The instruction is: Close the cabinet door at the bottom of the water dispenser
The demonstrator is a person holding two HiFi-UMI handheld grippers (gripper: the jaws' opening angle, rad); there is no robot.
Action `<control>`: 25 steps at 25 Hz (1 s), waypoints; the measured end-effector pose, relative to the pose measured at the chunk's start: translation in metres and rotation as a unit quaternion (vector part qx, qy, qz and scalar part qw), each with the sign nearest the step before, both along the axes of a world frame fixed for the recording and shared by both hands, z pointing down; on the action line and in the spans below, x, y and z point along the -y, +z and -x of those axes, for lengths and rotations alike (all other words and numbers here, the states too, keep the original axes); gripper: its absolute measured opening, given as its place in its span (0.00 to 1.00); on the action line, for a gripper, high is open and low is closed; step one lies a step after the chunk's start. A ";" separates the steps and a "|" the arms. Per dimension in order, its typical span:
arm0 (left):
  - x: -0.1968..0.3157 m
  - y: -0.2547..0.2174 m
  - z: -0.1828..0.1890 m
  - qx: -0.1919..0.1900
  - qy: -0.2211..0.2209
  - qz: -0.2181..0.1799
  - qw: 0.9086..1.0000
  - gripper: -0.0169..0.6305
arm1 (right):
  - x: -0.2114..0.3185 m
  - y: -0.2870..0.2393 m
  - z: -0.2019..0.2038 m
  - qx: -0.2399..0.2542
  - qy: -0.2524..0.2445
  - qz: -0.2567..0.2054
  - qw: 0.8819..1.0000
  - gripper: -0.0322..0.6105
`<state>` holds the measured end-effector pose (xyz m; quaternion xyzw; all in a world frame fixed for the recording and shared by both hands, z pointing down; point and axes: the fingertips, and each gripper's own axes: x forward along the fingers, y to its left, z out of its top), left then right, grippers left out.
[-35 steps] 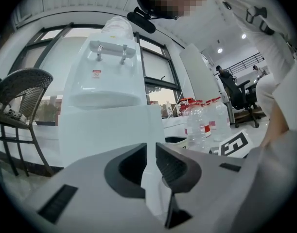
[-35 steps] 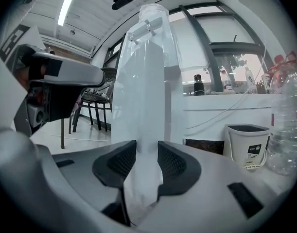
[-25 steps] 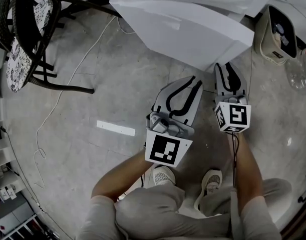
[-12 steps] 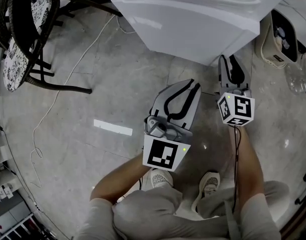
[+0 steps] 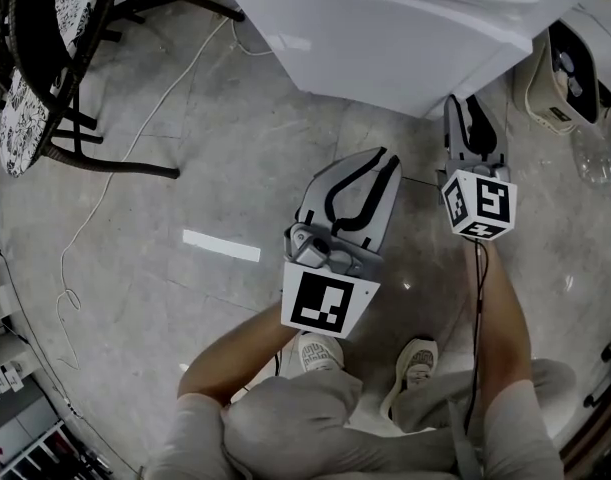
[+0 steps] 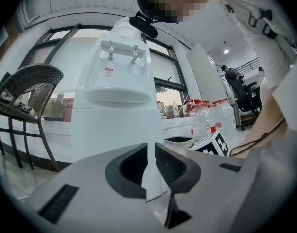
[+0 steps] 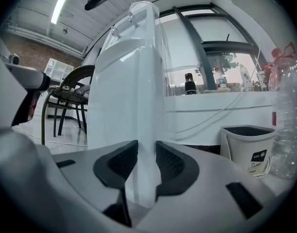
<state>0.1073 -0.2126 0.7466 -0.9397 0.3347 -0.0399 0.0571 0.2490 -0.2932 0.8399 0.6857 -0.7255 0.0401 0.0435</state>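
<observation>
The white water dispenser (image 5: 405, 28) stands at the top of the head view. In the left gripper view its front (image 6: 114, 115) faces me, two taps above, and the lower cabinet panel looks flat and flush. My left gripper (image 5: 373, 164) is held level a short way off, jaws a narrow gap apart, nothing between them (image 6: 150, 154). My right gripper (image 5: 471, 104) is beside the dispenser's right front corner. Its jaws have just closed a little but still stand apart (image 7: 141, 154). That corner edge (image 7: 138, 106) shows through the gap; contact cannot be told.
A dark wicker chair (image 5: 45, 68) stands at the left, with a white cable (image 5: 115, 188) trailing over the floor. A cream bin (image 5: 560, 78) and water bottles (image 5: 597, 148) are at the right. The person's shoes (image 5: 315, 353) are below the grippers.
The right gripper has moved up the picture, closer to the dispenser's right corner. The left gripper has hardly moved. The view has shifted slightly.
</observation>
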 end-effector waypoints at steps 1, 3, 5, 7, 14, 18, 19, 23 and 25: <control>0.000 0.000 0.000 -0.001 -0.001 0.000 1.000 0.11 | 0.000 0.000 -0.001 -0.001 0.001 0.000 1.000 0.25; 0.002 -0.001 0.001 -0.003 -0.005 -0.001 1.000 0.11 | 0.001 0.000 -0.001 -0.003 0.002 -0.001 1.000 0.25; 0.007 -0.002 0.001 -0.003 -0.015 -0.005 1.000 0.10 | 0.002 0.000 -0.001 -0.005 0.004 -0.002 1.000 0.25; 0.014 -0.002 0.000 0.000 -0.028 -0.007 1.000 0.08 | 0.003 0.000 -0.001 -0.007 0.006 -0.004 1.000 0.25; 0.043 0.012 -0.020 0.011 -0.045 0.004 0.999 0.04 | 0.005 0.000 -0.001 -0.007 0.010 -0.004 1.000 0.25; 0.054 0.022 -0.030 0.021 -0.042 0.007 0.999 0.04 | 0.007 0.000 -0.001 -0.008 0.008 -0.007 1.000 0.25; 0.056 0.023 -0.031 0.023 -0.042 0.004 0.999 0.04 | 0.008 0.000 -0.002 -0.008 0.008 -0.008 1.000 0.25; 0.059 0.025 -0.035 0.028 -0.040 0.004 0.999 0.04 | 0.010 -0.001 -0.005 0.000 0.011 -0.008 1.000 0.25; 0.060 0.026 -0.037 0.029 -0.037 0.004 0.999 0.04 | 0.012 -0.003 -0.006 0.006 0.013 -0.008 1.000 0.24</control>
